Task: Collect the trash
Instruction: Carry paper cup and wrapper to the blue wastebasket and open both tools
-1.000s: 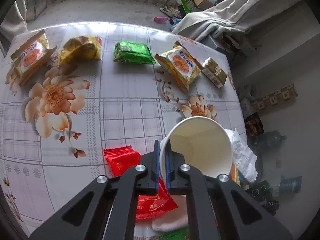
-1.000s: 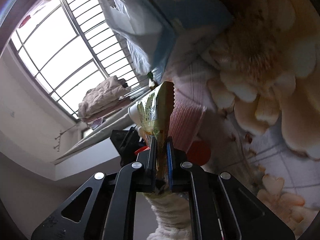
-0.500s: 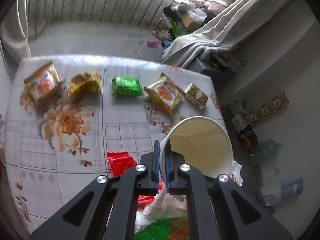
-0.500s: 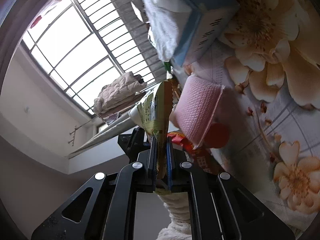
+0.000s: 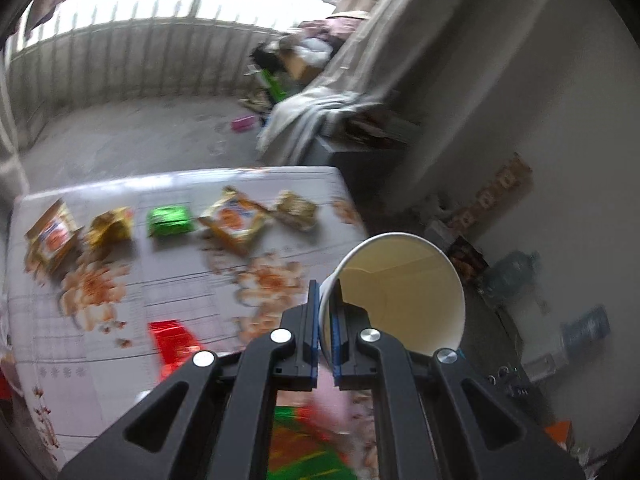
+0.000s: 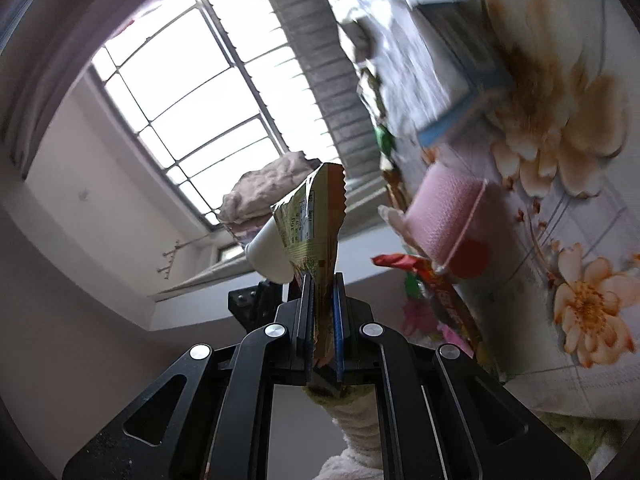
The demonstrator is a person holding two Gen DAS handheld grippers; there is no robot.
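My left gripper point(image 5: 327, 300) is shut on the rim of a white paper cup point(image 5: 404, 292), held above the table's right edge with its empty mouth towards the camera. My right gripper point(image 6: 322, 292) is shut on a green and yellow snack wrapper point(image 6: 314, 228) that stands up between the pads; the cup's bottom point(image 6: 268, 256) shows just behind it. On the floral table point(image 5: 180, 280) lie a red wrapper point(image 5: 172, 340), a green packet point(image 5: 168, 220), yellow packets point(image 5: 110, 226) and orange biscuit packs point(image 5: 236, 226).
A pink cloth point(image 6: 444, 216), a red wrapper point(image 6: 404, 262) and a blue tissue box point(image 6: 464, 92) lie on the table in the right wrist view. Beyond the table's edge are floor clutter, water bottles point(image 5: 514, 272) and a draped sofa point(image 5: 332, 96).
My left gripper has lifted and tilted up with the cup, so the table looks farther and more room shows. My right gripper has turned with the wrapper, still close to the cup.
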